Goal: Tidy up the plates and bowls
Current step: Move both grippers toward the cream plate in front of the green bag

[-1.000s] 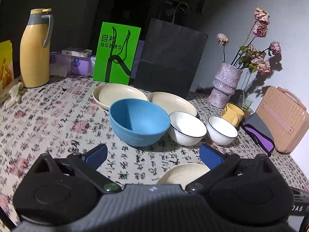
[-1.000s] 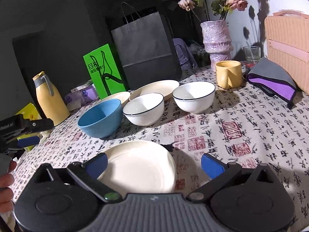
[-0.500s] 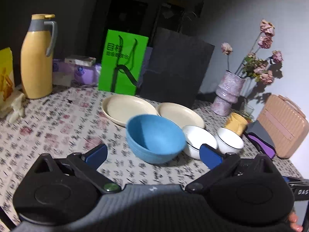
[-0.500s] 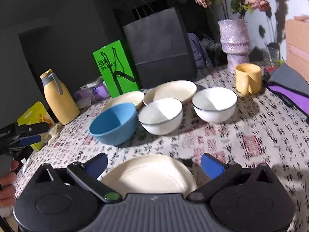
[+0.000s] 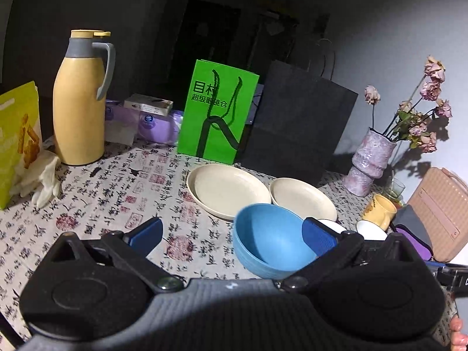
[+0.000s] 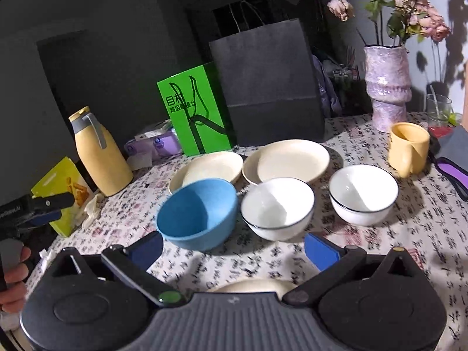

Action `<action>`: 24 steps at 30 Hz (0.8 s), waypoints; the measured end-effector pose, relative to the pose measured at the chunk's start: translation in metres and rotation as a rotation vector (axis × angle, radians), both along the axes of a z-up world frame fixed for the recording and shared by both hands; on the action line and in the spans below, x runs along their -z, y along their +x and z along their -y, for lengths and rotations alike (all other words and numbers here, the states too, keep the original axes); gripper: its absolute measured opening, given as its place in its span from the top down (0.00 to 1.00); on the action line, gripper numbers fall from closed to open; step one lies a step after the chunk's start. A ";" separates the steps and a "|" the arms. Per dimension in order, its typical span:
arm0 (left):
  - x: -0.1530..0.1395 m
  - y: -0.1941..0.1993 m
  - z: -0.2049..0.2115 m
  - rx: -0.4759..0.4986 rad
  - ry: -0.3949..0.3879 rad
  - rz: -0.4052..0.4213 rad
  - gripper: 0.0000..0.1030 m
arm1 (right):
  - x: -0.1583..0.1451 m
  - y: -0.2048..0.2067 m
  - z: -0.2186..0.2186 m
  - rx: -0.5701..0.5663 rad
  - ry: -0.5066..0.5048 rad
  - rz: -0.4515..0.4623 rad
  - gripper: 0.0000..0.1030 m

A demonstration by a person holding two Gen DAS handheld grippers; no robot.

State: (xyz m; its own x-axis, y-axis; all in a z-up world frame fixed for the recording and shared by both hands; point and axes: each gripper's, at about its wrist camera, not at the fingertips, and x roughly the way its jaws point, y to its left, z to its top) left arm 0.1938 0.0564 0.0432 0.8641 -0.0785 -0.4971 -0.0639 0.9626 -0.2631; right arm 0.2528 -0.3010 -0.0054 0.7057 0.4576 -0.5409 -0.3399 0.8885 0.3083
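Crockery sits mid-desk around the blue bowl (image 6: 199,213): 2 black-rimmed white bowls (image 6: 278,207) (image 6: 363,197) in a row beside it, 2 cream plates (image 6: 207,168) (image 6: 288,159) just behind, a 3rd cream plate (image 6: 251,286) near the right hand-held gripper (image 6: 232,248), mostly hidden under it. Beyond the plates stand a green bag (image 6: 194,114) and a black paper bag (image 6: 266,84).

Risk, as I judge it: a thin plate rim could slip from the pads, or a bowl lowered off-centre could knock the yellow mug (image 6: 408,147).

Both hand-held grippers hover above the desk, fingers apart and empty; the left hand-held gripper (image 5: 232,234) faces the blue bowl.
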 end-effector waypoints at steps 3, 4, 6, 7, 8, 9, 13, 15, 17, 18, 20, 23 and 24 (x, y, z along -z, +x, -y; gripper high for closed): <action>-0.003 0.009 -0.006 -0.003 0.003 -0.013 0.00 | -0.006 0.009 -0.015 -0.008 0.009 -0.001 0.00; -0.003 0.012 -0.008 -0.008 0.002 -0.017 0.00 | -0.008 0.012 -0.019 -0.010 0.012 -0.003 0.00; -0.004 0.018 -0.014 -0.020 -0.005 -0.025 0.00 | -0.010 0.018 -0.027 -0.011 0.010 -0.010 0.00; -0.005 0.021 -0.018 -0.024 -0.012 -0.030 0.00 | -0.012 0.020 -0.032 -0.012 0.006 -0.011 0.00; -0.006 0.025 -0.021 -0.027 -0.020 -0.035 0.00 | -0.014 0.024 -0.037 -0.015 0.000 -0.012 0.00; -0.006 0.028 -0.024 -0.031 -0.032 -0.039 0.00 | -0.015 0.027 -0.041 -0.016 -0.004 -0.013 0.00; -0.010 0.044 -0.036 -0.040 -0.075 -0.046 0.00 | -0.022 0.040 -0.058 -0.023 0.000 -0.021 0.00; -0.012 0.052 -0.041 -0.047 -0.081 -0.043 0.00 | -0.024 0.045 -0.066 -0.028 0.004 -0.024 0.00; -0.015 0.060 -0.045 -0.055 -0.082 -0.047 0.00 | -0.025 0.053 -0.074 -0.033 0.005 -0.030 0.00; -0.016 0.064 -0.046 -0.057 -0.084 -0.049 0.00 | -0.025 0.057 -0.078 -0.033 0.006 -0.033 0.00; -0.017 0.072 -0.049 -0.068 -0.091 -0.050 0.00 | -0.027 0.065 -0.085 -0.030 0.003 -0.034 0.00; -0.017 0.083 -0.052 -0.095 -0.111 -0.054 0.00 | -0.029 0.077 -0.094 -0.029 -0.002 -0.037 0.00; -0.016 0.088 -0.052 -0.099 -0.119 -0.056 0.00 | -0.029 0.081 -0.097 -0.030 0.001 -0.041 0.00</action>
